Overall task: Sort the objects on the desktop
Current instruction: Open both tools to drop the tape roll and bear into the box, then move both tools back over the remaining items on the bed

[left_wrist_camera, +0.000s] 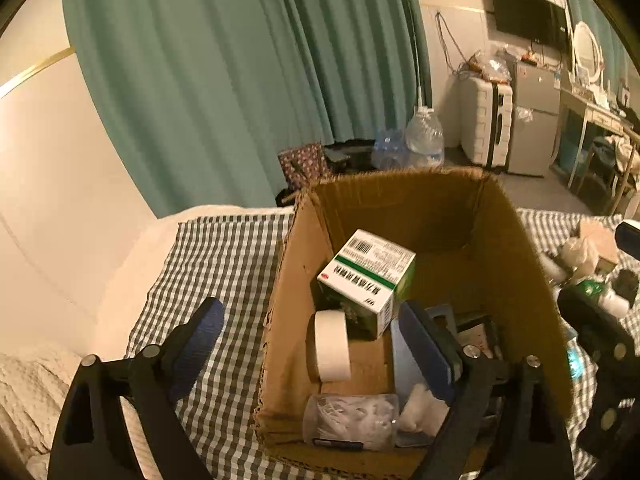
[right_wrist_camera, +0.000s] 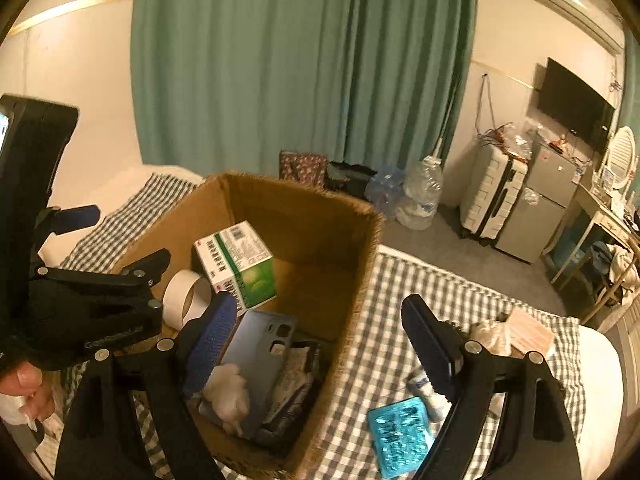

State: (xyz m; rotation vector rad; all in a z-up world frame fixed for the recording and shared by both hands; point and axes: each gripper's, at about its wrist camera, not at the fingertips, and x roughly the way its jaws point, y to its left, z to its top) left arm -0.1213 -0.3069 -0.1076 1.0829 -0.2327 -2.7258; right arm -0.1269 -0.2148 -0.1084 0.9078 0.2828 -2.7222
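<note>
One tape roll, one medicine box

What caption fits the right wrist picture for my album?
Open right gripper hovering over a cardboard box holding a medicine box and tape roll.

The left wrist camera is looking forward and steeply down from close above the cardboard box, toward the green curtain. The right wrist camera is looking from the box's right side, equally near, facing the same way. Both are sharing the box, the checked cloth and the curtain.
</note>
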